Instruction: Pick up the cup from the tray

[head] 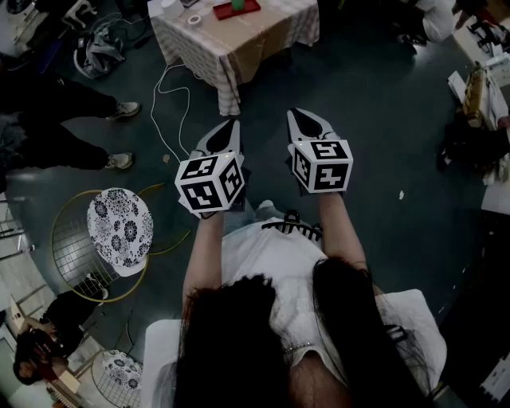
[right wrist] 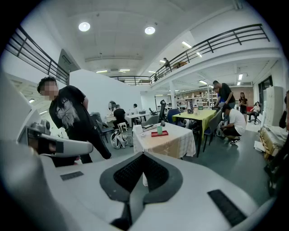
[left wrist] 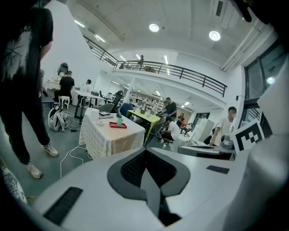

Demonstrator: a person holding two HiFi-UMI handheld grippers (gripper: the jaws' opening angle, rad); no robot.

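Green, the cup [head: 237, 4] stands upright on a red tray [head: 251, 9] towards the far side of a cloth-covered worktop [head: 263, 36], at the top edge of the head view. A roll of tape [head: 194, 20] lies on the cloth just left of the tray. In the gripper views a yellow-green table [right wrist: 205, 113] with people around it stands beyond the worktop.

The worktop's near corner points towards the holder, and its cloth hangs down over both near sides. A white cable [head: 171, 103] loops over the dark floor [head: 374, 119] from the left of that corner. Further left a person in dark trousers and pale shoes [head: 119, 109] stands beside the open stretch. A wire stool with a flowered seat [head: 119, 229] sits near the holder's left side.

The floor between the worktop and the grippers is bare.

The left gripper [head: 233, 122] and the right gripper [head: 293, 111] are held side by side, tilted a little downward, well apart from the worktop. The left one's fingers [left wrist: 133, 169] are pressed together on nothing. The right one's fingers [right wrist: 131, 173] are closed and empty too.
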